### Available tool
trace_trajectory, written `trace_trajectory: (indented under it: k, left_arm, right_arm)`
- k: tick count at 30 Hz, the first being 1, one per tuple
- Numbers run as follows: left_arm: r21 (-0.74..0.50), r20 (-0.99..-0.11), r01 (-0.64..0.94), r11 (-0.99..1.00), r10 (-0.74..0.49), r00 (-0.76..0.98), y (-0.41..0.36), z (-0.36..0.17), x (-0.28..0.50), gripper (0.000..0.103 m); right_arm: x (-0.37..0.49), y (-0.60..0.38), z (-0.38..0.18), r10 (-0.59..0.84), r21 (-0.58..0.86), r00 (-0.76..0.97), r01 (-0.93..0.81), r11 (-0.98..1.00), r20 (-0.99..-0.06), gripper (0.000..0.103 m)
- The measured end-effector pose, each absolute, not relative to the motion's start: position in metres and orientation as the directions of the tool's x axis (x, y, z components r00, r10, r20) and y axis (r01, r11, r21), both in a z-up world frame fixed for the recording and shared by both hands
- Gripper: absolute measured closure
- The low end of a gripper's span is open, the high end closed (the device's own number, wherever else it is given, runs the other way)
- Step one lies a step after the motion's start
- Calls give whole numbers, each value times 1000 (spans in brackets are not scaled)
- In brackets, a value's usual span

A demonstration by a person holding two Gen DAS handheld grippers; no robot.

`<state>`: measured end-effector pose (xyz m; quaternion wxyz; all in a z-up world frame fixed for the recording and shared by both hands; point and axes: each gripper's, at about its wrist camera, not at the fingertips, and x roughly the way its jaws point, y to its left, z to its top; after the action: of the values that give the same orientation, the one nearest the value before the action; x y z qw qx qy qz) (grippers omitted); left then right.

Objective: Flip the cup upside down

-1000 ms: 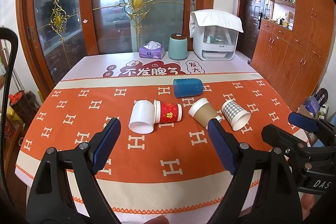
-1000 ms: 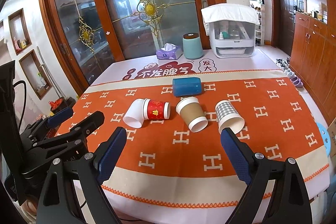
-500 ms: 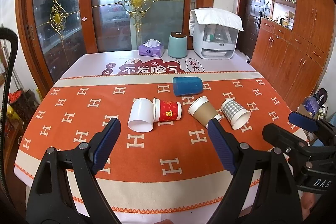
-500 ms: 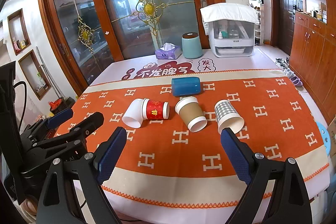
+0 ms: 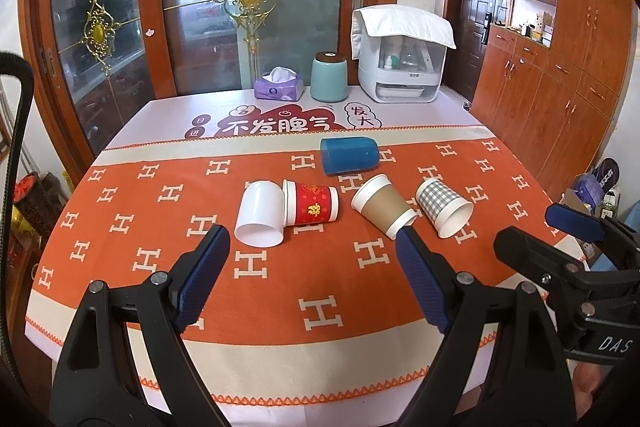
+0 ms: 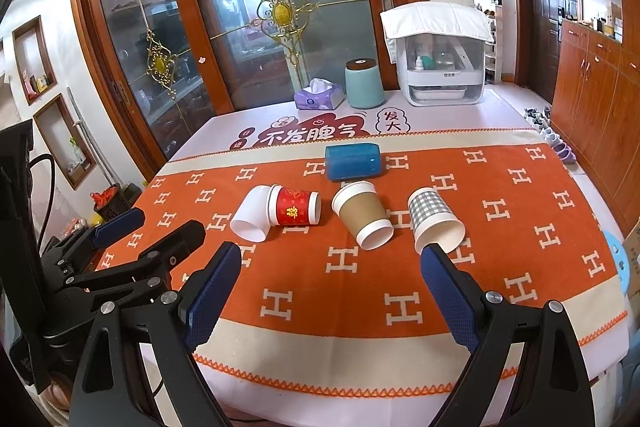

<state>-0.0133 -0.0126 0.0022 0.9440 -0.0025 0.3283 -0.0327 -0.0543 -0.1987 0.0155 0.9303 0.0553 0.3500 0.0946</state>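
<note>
Several cups lie on their sides on the orange tablecloth (image 5: 280, 287): a white cup (image 5: 260, 213), a red cup (image 5: 312, 202), a brown cup (image 5: 384, 205), a checked cup (image 5: 444, 209) and a blue cup (image 5: 349, 155) behind them. They also show in the right wrist view: white cup (image 6: 250, 213), red cup (image 6: 294, 205), brown cup (image 6: 362, 213), checked cup (image 6: 434, 219), blue cup (image 6: 353, 161). My left gripper (image 5: 312, 267) is open and empty, short of the cups. My right gripper (image 6: 330, 279) is open and empty, near the table's front edge.
At the back of the table stand a purple tissue box (image 5: 279, 85), a teal canister (image 5: 329, 77) and a white appliance under a cloth (image 5: 400, 59). Glass doors are behind, wooden cabinets (image 5: 580, 67) to the right.
Both grippers have drifted slightly; the table view shifts a little. The cups have not moved and both grippers stay open.
</note>
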Motion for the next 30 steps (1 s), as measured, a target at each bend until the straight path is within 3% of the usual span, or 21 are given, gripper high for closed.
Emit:
trace_trajectory:
  k: [20,30]
  left_arm:
    - [-21,-626,51,998,-53,778,-12,-1,-7,20]
    - [2,-669,54,999,-39,743,-18,-18,27,20]
  right_arm:
    - [-48,-201,5,198,159,731,-123,980,-653,11]
    - [1,-223,-6,138,127,698,-68,990,-703,11]
